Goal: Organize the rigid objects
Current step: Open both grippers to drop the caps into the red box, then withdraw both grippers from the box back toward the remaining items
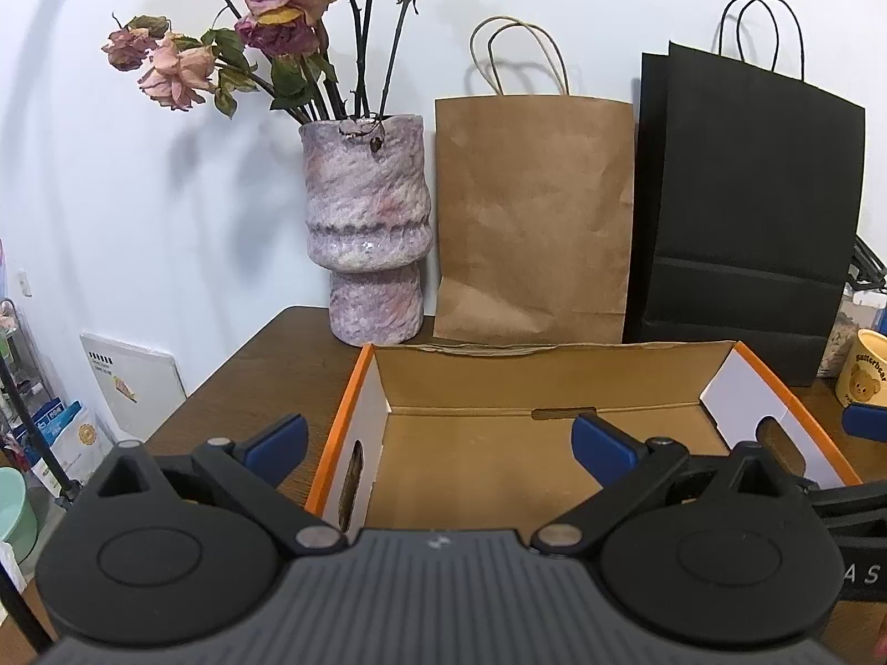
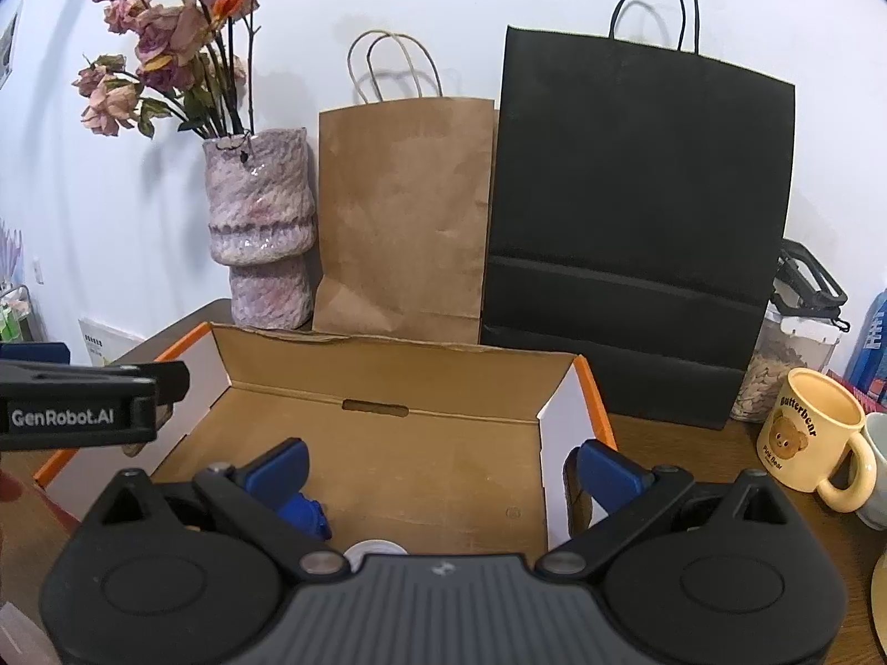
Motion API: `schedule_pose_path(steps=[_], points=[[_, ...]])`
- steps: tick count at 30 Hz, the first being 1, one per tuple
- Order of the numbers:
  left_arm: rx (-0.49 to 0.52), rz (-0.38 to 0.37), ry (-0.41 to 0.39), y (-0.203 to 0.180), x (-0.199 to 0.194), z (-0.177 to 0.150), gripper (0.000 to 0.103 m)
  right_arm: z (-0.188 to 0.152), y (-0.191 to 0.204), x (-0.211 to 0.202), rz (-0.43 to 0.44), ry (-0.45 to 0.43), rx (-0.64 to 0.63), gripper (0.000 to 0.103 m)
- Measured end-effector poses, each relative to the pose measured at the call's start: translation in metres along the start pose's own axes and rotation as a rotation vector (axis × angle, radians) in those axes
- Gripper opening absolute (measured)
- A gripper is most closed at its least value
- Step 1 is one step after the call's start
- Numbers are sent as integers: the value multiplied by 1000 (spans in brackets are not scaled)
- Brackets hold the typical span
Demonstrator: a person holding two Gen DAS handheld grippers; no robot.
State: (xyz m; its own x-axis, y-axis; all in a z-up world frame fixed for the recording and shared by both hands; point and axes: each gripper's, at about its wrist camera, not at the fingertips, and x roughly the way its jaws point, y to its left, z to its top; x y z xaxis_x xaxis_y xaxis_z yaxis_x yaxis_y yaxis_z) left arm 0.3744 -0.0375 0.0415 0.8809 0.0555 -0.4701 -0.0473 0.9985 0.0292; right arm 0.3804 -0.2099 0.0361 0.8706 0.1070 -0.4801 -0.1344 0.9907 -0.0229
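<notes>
An open cardboard box [image 1: 554, 371] with orange rims stands on the brown table; it also shows in the right wrist view [image 2: 388, 377]. My left gripper [image 1: 438, 438] is open and empty, straddling the box's left wall. My right gripper [image 2: 441, 463] is open and empty over the box's right part. Low in the box, near the right gripper's body, lie a blue object [image 2: 302, 512] and a white round object [image 2: 374, 547], both partly hidden. A yellow bear mug [image 2: 812, 440] stands right of the box. The left gripper's side [image 2: 83, 407] shows at the left of the right wrist view.
Behind the box stand a pink vase [image 1: 368, 227] with dried roses, a brown paper bag [image 1: 532, 216] and a black paper bag [image 1: 748, 210]. A clear jar [image 2: 787, 354] of seeds and a second pale cup [image 2: 878, 471] are at the right. The wall is close behind.
</notes>
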Motion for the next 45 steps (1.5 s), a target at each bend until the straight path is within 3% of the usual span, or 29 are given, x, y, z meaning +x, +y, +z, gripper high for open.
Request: schedule_pose_path(steps=[21, 45], points=[[4, -21, -29, 9, -36, -3, 103, -6, 4, -38, -14, -48, -15, 103], [1, -53, -43, 20, -92, -23, 103, -38, 19, -98, -22, -53, -11, 103]])
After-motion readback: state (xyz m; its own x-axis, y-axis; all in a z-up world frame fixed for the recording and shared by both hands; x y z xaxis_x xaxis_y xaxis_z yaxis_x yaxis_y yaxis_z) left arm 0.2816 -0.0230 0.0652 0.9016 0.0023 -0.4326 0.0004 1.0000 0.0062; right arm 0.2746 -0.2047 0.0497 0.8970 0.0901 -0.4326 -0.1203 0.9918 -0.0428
